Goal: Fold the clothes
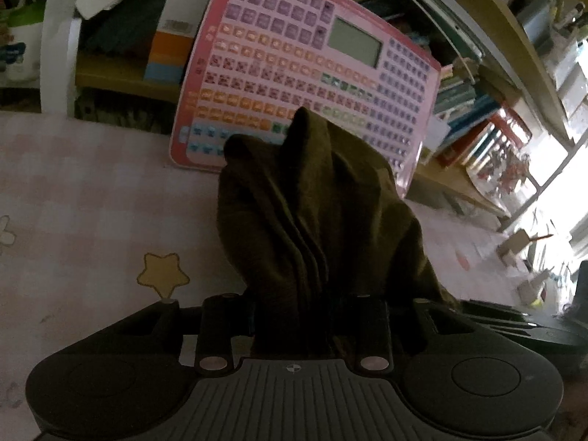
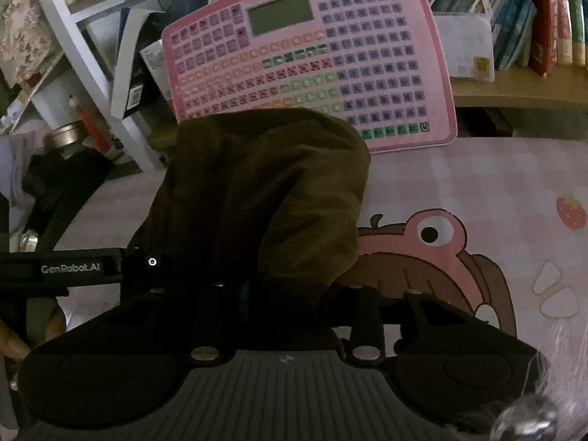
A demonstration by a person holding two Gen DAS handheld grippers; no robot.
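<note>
Garment bunched mid-frame in each wrist view, keyboard board behind.

In both views the garment rises from the gripper at lower centre, over the tablecloth; the keyboard board leans behind, bookshelves at upper right.

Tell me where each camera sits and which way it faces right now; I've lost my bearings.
Left wrist: on the left gripper, looking forward over the olive garment bunched in its fingers, toward the pink keyboard toy; the right gripper's edge shows at far right.
Right wrist: on the right gripper, same garment in its fingers, toy ahead; the left gripper's body shows at left.
Shared: garment, toy, pink cartoon mat.
</note>
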